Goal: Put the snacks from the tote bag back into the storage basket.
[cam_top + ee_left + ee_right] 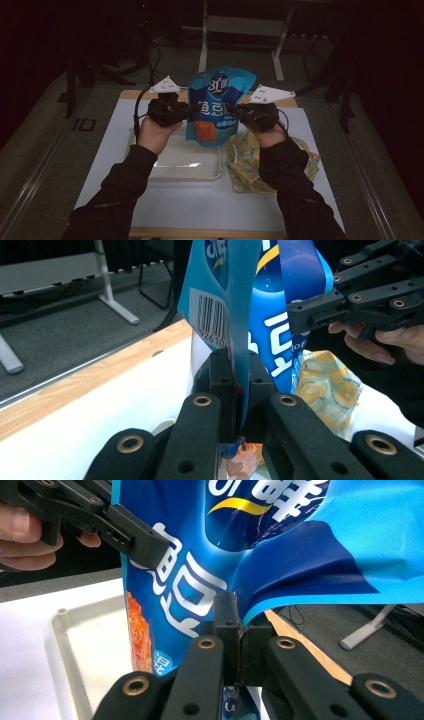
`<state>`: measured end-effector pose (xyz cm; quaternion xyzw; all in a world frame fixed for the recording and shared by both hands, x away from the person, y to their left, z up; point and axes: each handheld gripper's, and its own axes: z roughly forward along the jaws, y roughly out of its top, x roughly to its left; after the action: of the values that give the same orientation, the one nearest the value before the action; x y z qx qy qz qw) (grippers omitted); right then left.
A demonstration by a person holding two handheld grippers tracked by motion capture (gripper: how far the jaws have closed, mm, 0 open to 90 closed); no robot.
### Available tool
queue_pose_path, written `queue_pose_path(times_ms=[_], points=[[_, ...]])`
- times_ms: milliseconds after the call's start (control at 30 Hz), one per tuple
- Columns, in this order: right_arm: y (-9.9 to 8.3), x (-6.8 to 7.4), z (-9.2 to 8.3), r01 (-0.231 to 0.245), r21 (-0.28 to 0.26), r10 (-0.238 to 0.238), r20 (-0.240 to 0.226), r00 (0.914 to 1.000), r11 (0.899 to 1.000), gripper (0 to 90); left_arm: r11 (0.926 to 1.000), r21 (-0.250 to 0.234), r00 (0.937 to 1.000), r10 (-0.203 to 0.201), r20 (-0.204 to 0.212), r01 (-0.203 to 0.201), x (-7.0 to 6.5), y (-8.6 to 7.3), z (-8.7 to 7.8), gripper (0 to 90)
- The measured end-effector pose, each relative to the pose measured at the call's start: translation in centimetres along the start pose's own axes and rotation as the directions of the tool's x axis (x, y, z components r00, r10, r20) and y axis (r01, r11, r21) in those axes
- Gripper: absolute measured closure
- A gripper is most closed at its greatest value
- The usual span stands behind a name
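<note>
High view: blue snack bag (218,105), held in the air above the white tray (185,162); your left gripper (186,111) and right gripper (231,111) each pinch a side edge. Likely light, crinkly, slippery film; grip the flat seams.

Left gripper view: jaws pressed on the barcode edge (212,315); lower bag cut off.

Right gripper view: jaws clamp the film; contents hidden, print partly unreadable.

Both forearms enter from below in dark sleeves, raised and angled inward. The left hand (152,134) carries the left gripper (186,112), pointing right with jaws pressed together. The right hand (270,136) carries the right gripper (231,110), pointing left with jaws likewise clamped. The two grippers face each other at equal height, near together.
</note>
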<state>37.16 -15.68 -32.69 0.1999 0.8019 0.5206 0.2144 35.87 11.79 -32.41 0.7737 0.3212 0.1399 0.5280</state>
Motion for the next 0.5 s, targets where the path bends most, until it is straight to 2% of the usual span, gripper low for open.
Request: queue_pose_path(times_ms=[300,500], points=[[-0.2,1.5,0.4,0.007,0.007,-0.007,-0.013,0.9999,1.000,89.0,1.0000,-0.008,1.0000,-0.005,0.002,0.005,-0.1,-1.5,-1.2,88.0],[-0.4,2.7,0.5,0.022,0.013,-0.021,-0.019,0.9996,1.000,89.0,0.9999,-0.009,1.0000,0.006,0.007,-0.006,-0.5,-2.5,-2.1,88.1]])
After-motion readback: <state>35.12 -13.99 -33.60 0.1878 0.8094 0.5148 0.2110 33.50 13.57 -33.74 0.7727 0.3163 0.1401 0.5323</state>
